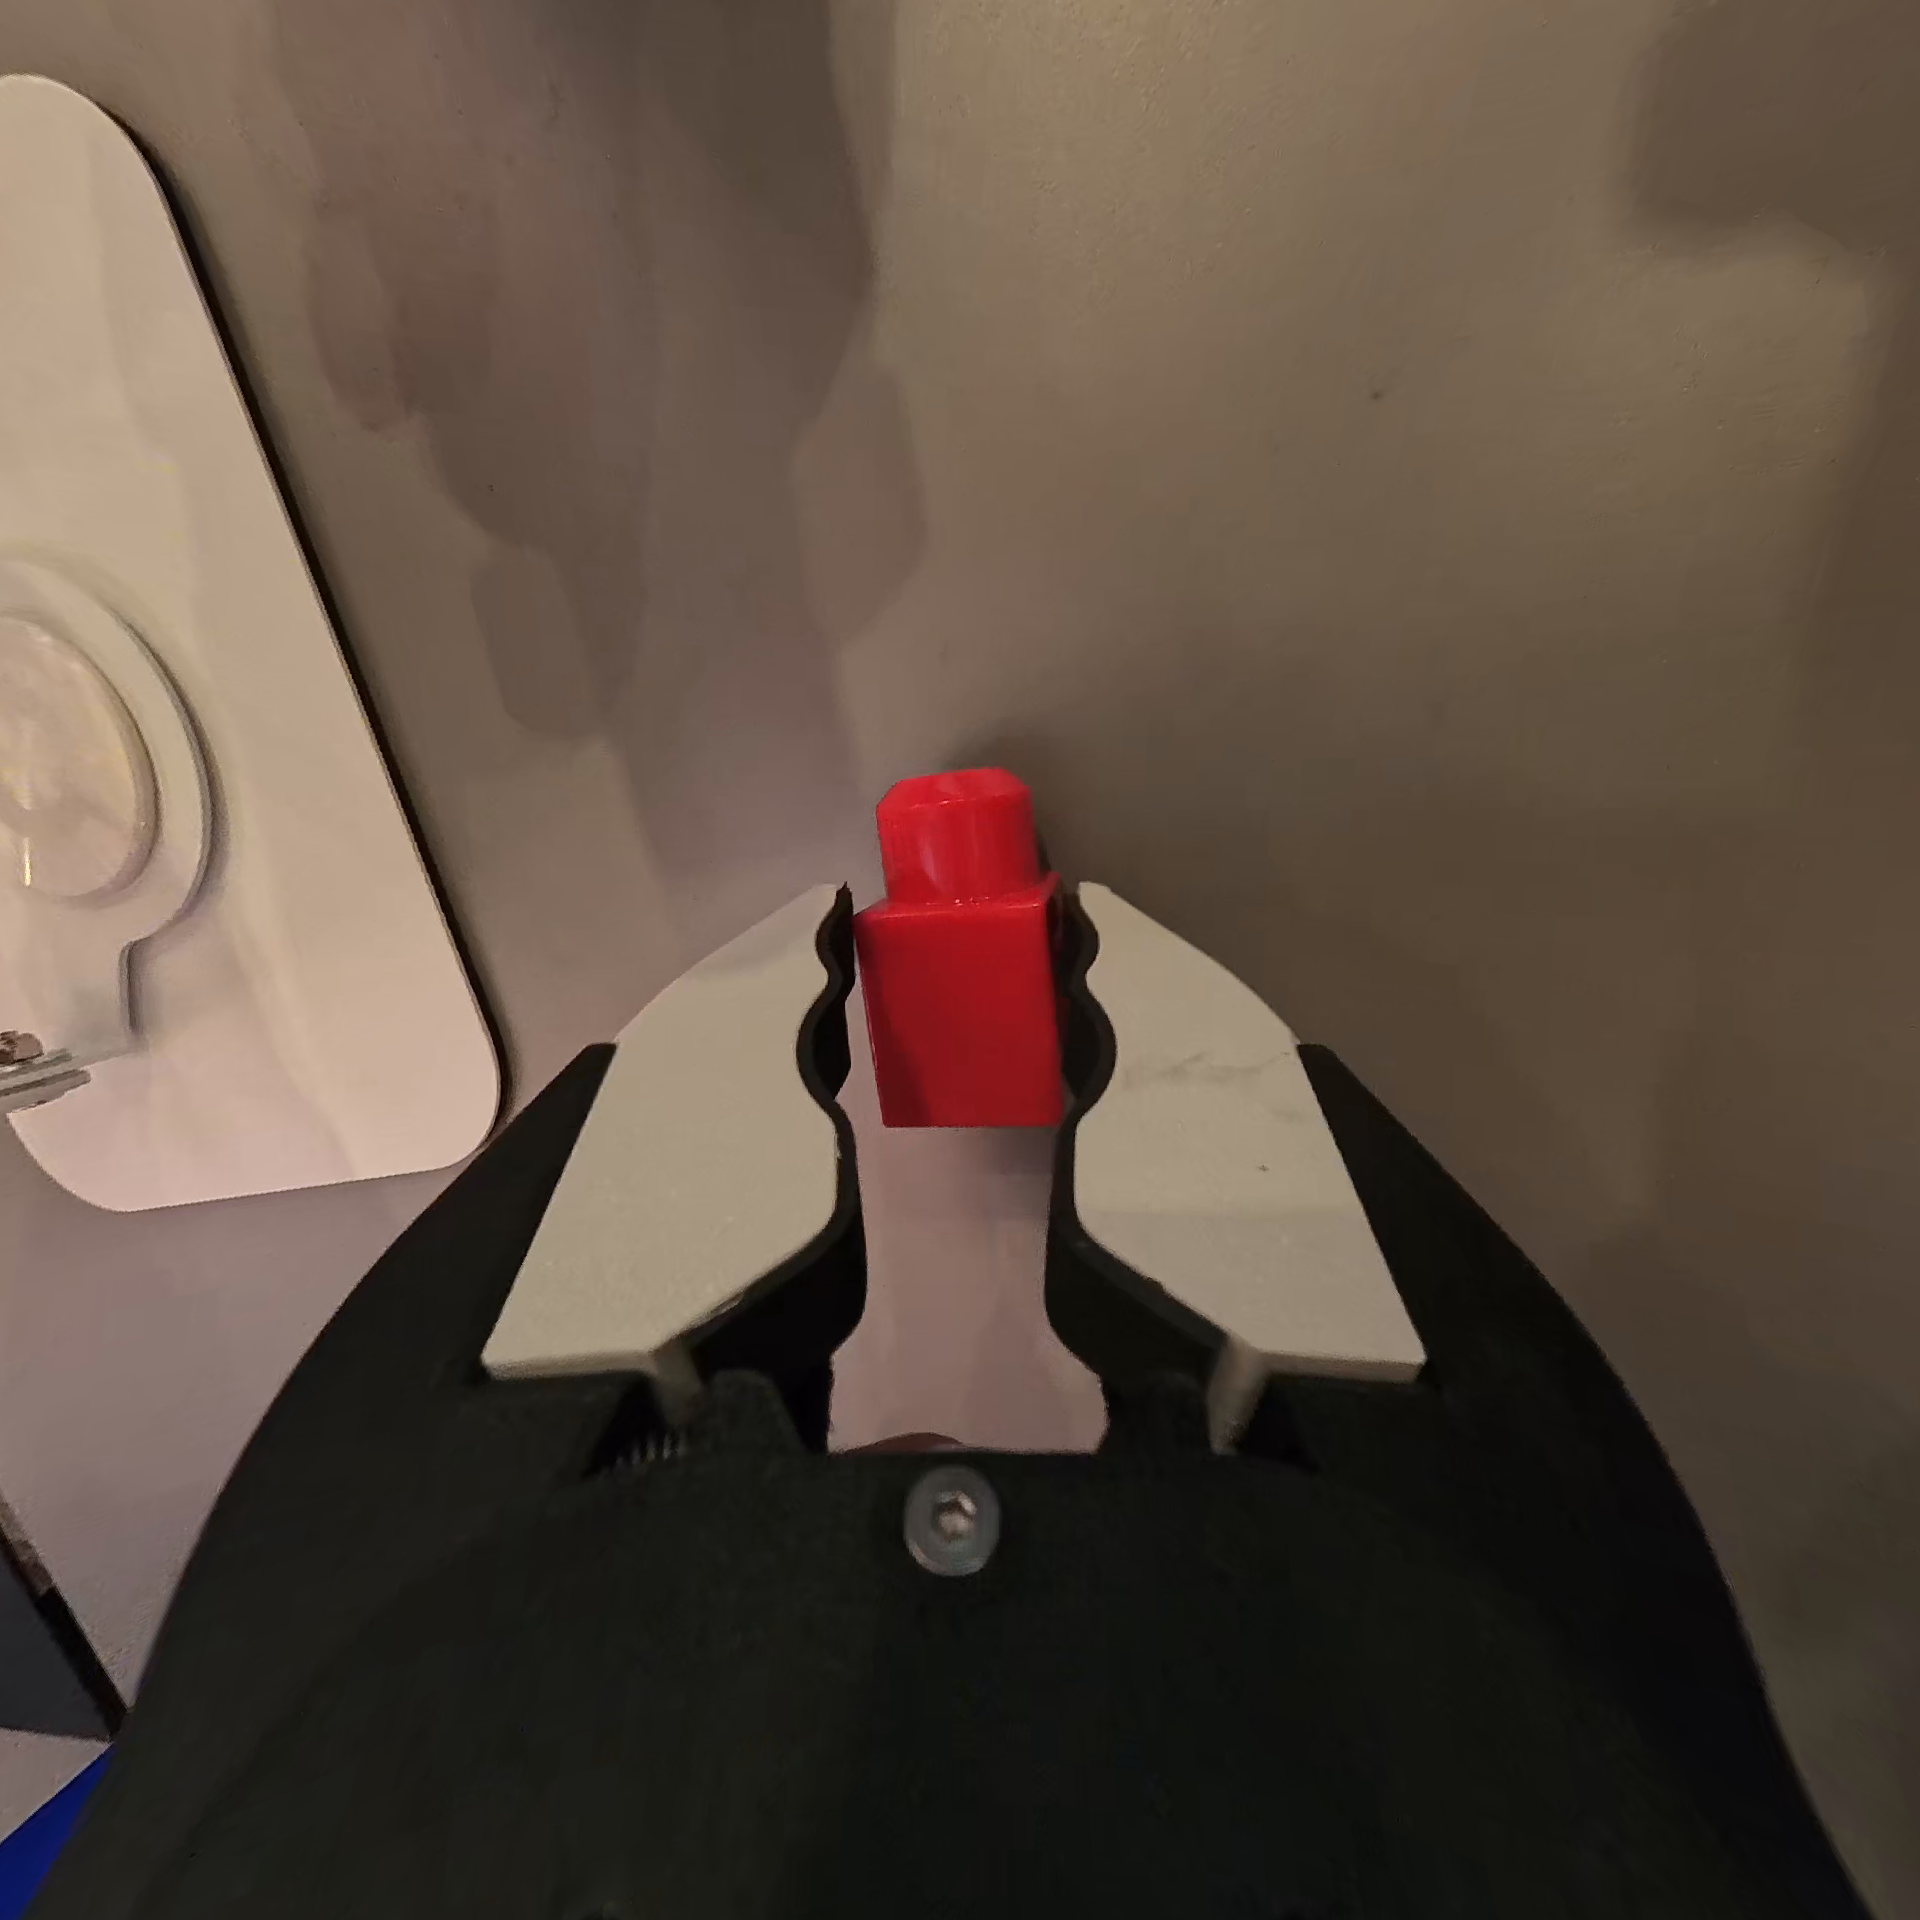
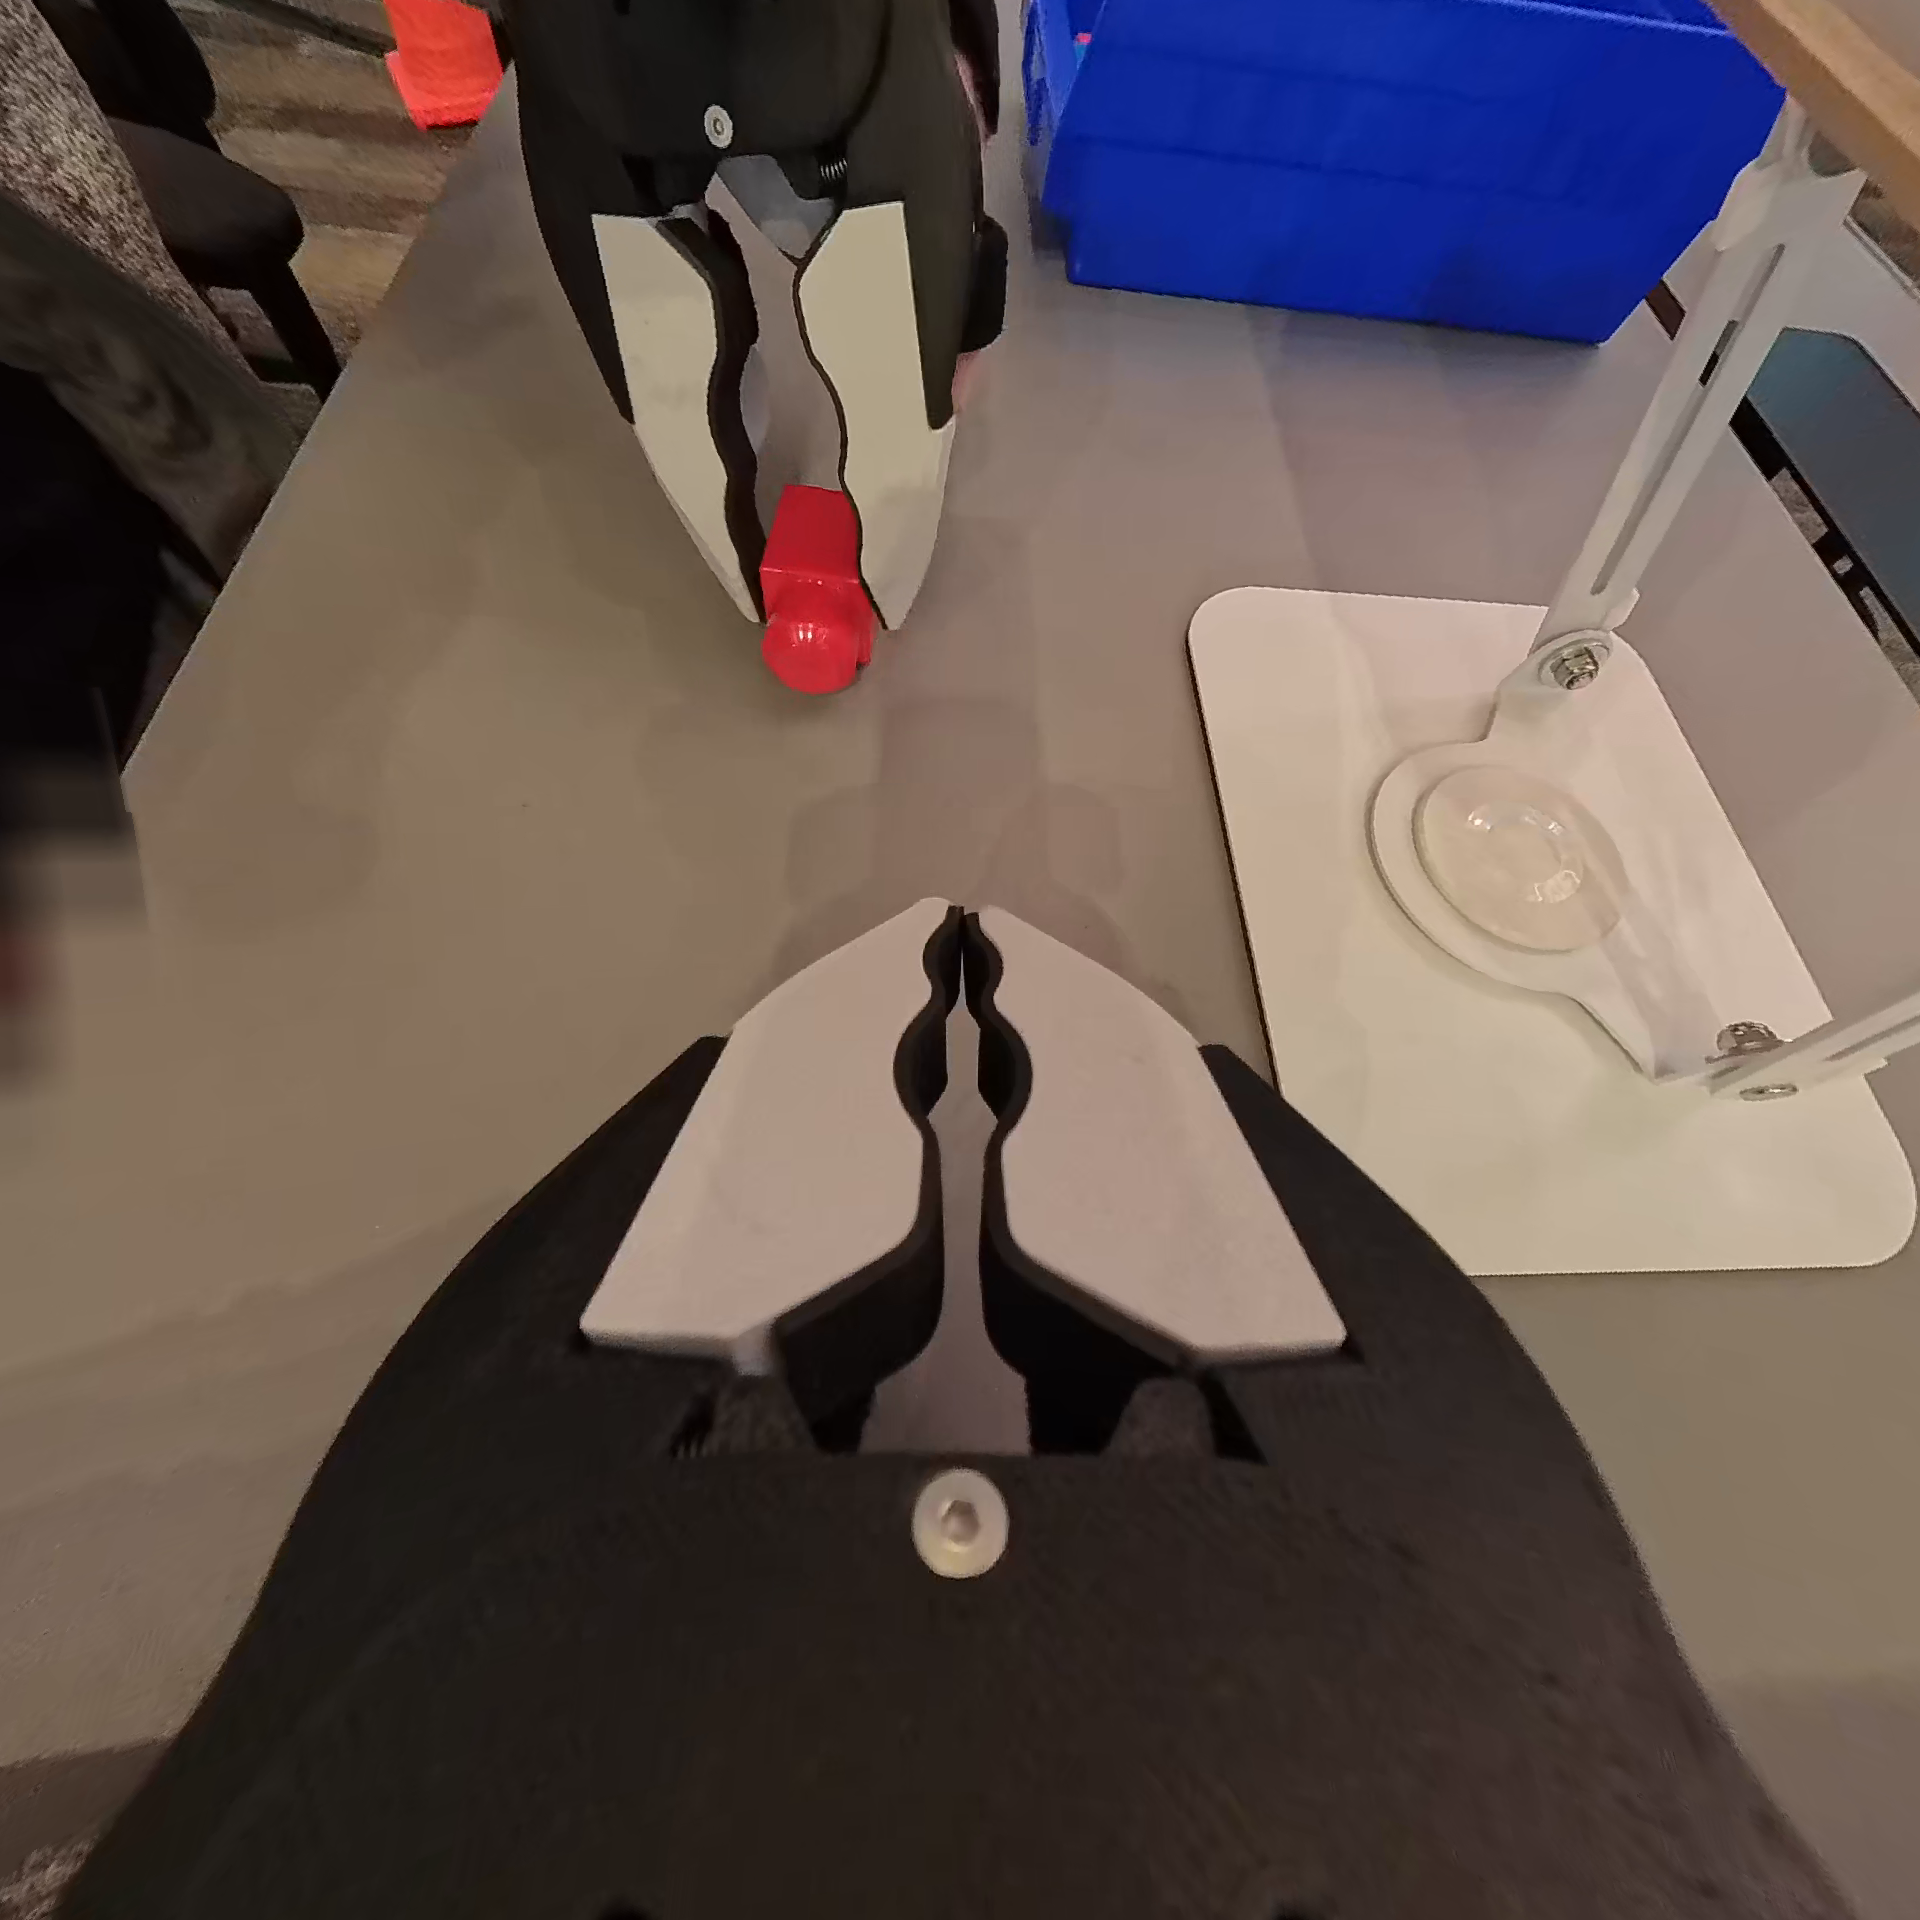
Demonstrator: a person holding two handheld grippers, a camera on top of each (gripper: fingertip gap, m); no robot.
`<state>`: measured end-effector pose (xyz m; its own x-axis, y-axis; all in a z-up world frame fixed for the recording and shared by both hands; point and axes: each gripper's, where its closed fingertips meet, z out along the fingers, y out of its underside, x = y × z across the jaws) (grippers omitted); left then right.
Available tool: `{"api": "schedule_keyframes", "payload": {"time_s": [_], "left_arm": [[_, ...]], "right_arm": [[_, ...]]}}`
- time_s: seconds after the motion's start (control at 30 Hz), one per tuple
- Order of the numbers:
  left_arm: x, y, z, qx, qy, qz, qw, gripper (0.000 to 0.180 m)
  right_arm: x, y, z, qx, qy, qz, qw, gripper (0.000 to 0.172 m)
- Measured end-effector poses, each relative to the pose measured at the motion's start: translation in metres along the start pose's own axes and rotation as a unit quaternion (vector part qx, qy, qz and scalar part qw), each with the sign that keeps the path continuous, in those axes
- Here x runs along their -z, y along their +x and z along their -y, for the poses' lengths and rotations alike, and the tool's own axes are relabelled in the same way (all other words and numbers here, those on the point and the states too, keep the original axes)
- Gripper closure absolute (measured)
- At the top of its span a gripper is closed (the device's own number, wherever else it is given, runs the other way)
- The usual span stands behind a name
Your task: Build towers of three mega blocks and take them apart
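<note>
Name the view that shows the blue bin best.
The right wrist view. The blue bin sits at the table's far right end, its front wall and rim plain. The left wrist view shows at most a blue sliver at its lower left edge, too little to identify.

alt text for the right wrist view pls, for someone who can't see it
Across a grey table, the left gripper points down and clamps a red block, stud toward the camera. In the foreground the right gripper is shut and empty. A white stand base sits to the right, and a blue bin behind it.
</note>
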<state>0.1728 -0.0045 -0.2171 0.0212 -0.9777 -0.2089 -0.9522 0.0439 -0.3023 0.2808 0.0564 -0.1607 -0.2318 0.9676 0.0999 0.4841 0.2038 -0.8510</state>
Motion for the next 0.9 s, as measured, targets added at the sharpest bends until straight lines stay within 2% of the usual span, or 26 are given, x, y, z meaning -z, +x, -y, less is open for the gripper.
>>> {"api": "schedule_keyframes", "payload": {"time_s": [0.13, 0.23, 0.3, 0.43, 0.53, 0.63, 0.73, 0.83, 0.9], "left_arm": [[0.000, 0.000, 0.001, 0.013, 0.011, 0.006, 1.000, 0.119], [0.010, -0.001, 0.001, 0.035, 0.037, 0.008, 0.999, 0.108], [0.031, -0.004, 0.001, 0.049, 0.063, 0.021, 0.997, 0.109], [0.103, -0.031, -0.019, 0.075, 0.097, 0.123, 0.985, 0.113], [0.173, -0.072, -0.071, 0.120, 0.079, 0.229, 0.963, 0.114], [0.224, -0.114, -0.140, 0.183, 0.047, 0.304, 0.934, 0.117], [0.225, -0.140, -0.211, 0.264, 0.016, 0.282, 0.922, 0.116], [0.198, -0.151, -0.270, 0.322, -0.026, 0.243, 0.915, 0.115], [0.175, -0.153, -0.299, 0.349, -0.053, 0.211, 0.911, 0.114]], "right_arm": [[0.001, 0.000, 0.000, -0.001, 0.002, -0.001, 1.000, 0.172], [0.002, 0.001, 0.000, -0.001, 0.003, -0.003, 1.000, 0.172], [0.003, 0.001, 0.001, -0.001, 0.005, -0.005, 1.000, 0.172], [0.005, 0.002, 0.002, -0.001, 0.008, -0.007, 1.000, 0.172], [0.004, 0.002, 0.001, -0.001, 0.008, -0.006, 1.000, 0.172], [0.003, 0.003, 0.000, -0.009, 0.015, -0.001, 1.000, 0.172], [0.004, 0.005, 0.000, -0.014, 0.021, -0.003, 1.000, 0.172], [0.006, 0.006, 0.000, -0.016, 0.023, -0.007, 1.000, 0.172], [0.005, 0.007, -0.002, -0.018, 0.021, -0.007, 1.000, 0.172]]}}
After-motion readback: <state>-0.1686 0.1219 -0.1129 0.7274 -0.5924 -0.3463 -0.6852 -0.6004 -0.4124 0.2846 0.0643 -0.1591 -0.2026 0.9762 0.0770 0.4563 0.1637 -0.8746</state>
